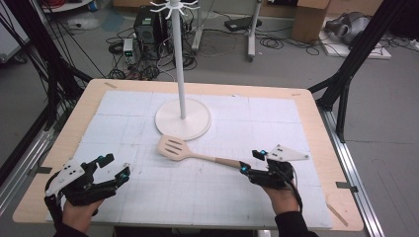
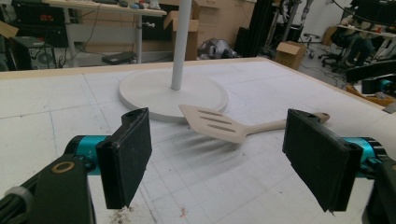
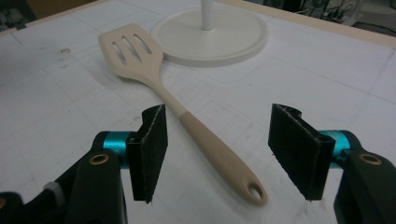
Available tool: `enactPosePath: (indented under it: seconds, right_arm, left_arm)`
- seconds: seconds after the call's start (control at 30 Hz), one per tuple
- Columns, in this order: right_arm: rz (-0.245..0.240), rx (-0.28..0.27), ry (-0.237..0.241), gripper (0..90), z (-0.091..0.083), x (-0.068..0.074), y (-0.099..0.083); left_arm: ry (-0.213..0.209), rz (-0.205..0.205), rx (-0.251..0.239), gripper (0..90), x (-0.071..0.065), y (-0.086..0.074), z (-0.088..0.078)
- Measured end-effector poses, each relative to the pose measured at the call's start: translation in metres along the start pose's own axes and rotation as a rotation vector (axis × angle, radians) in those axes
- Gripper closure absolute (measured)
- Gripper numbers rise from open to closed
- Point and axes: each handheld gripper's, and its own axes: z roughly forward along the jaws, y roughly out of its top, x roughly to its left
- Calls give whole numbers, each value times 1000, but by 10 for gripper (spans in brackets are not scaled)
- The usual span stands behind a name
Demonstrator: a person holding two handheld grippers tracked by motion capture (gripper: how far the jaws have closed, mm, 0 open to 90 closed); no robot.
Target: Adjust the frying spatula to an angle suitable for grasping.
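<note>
Two grippers sit at the near edge of the table [image 1: 316, 123], one in each of our hands. Our left gripper [image 1: 112, 166] rests near the left corner with its jaws spread wide and nothing between them; in the left gripper view its pads [image 2: 130, 154] frame bare white mat [image 2: 42, 107]. Our right gripper [image 1: 252, 161] is near the right side, also wide open and holding nothing. In the right gripper view the handle end of the spatula [image 3: 187, 121] lies flat on the mat between the two jaws, touching neither, its hanging hole nearest us.

Farther in, the beige spatula [image 1: 185, 150] stretches from the right gripper toward the middle, its slotted blade pointing left and away. Just beyond the blade stands the white rack [image 1: 182, 74], a round base with a tall pole topped by hooks. The blade lies just beside the base.
</note>
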Motion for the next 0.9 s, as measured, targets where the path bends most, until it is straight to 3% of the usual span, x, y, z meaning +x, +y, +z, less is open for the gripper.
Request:
enactPosePath:
  seconds: [0.03,0.07,0.1,0.2,0.27,0.43,0.6,0.8,0.9]
  right_arm:
    - [0,0,0,366,0,0,0]
    - [-27,10,11,366,13,4,7]
    - [-27,10,11,366,13,4,7]
    - [-50,25,40,367,34,8,16]
    - [-65,53,72,380,54,12,21]
    - [-85,105,103,385,78,15,25]
    - [-126,218,142,403,111,17,31]
    - [-133,315,164,443,133,13,30]
    - [-162,363,179,491,143,16,30]
  left_arm:
    - [0,0,0,241,0,0,0]
    - [-3,-1,0,241,0,0,0]
    - [-4,-1,1,241,0,0,1]
    - [-6,-1,7,243,1,0,1]
    - [-8,-5,5,243,1,0,2]
    - [-10,-9,6,246,3,0,1]
    - [-12,-10,9,248,3,-1,1]
    - [-15,-12,15,251,3,-1,1]
    - [-16,-11,16,252,4,-1,1]
